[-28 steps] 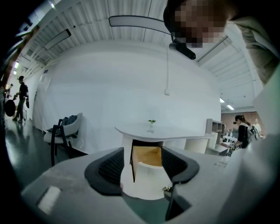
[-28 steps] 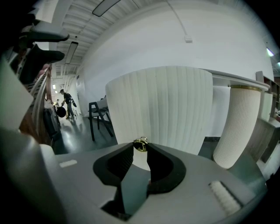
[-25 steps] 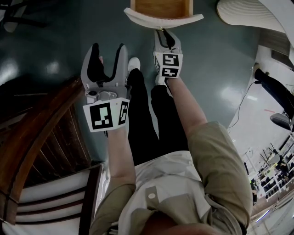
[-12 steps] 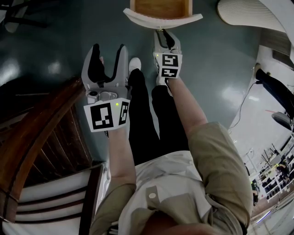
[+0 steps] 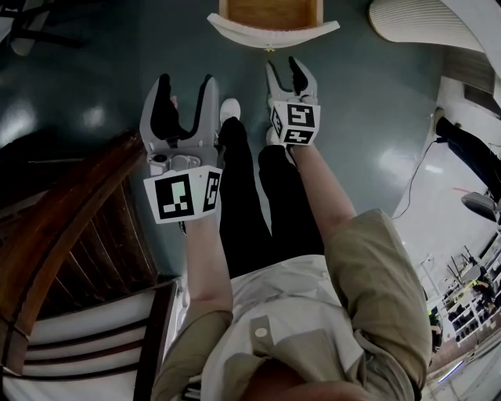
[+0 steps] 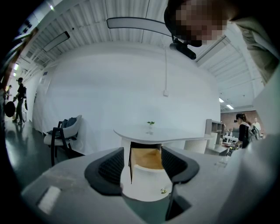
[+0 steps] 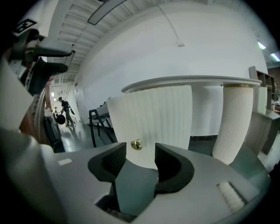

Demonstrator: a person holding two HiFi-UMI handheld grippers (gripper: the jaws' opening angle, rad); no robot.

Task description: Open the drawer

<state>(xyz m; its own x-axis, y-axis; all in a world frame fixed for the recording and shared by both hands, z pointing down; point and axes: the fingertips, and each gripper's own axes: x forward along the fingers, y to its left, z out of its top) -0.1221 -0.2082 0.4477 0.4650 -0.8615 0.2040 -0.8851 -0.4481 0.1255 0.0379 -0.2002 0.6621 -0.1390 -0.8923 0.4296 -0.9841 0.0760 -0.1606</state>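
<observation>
The drawer (image 5: 274,30) stands pulled out of the white desk, its curved ribbed front (image 7: 151,120) facing me and its wooden inside (image 6: 148,158) showing. A small brass knob (image 7: 136,145) sits on that front. My right gripper (image 5: 283,66) hangs just short of the knob, jaws opening, with nothing between the pads; in the right gripper view the knob lies just beyond the fingertips of the right gripper (image 7: 141,155). My left gripper (image 5: 185,82) is open and empty, further back and to the left. The left gripper (image 6: 142,159) looks at the open drawer from a distance.
A dark wooden chair (image 5: 78,235) stands close at my left. A white round tabletop (image 5: 423,23) lies at the upper right, and a ribbed pedestal (image 7: 236,122) stands right of the drawer. The person's legs and a white shoe (image 5: 228,108) are below the grippers.
My right gripper has let go of the knob, opened its jaws and drawn back a little from the drawer front. The left gripper has stayed where it was.
</observation>
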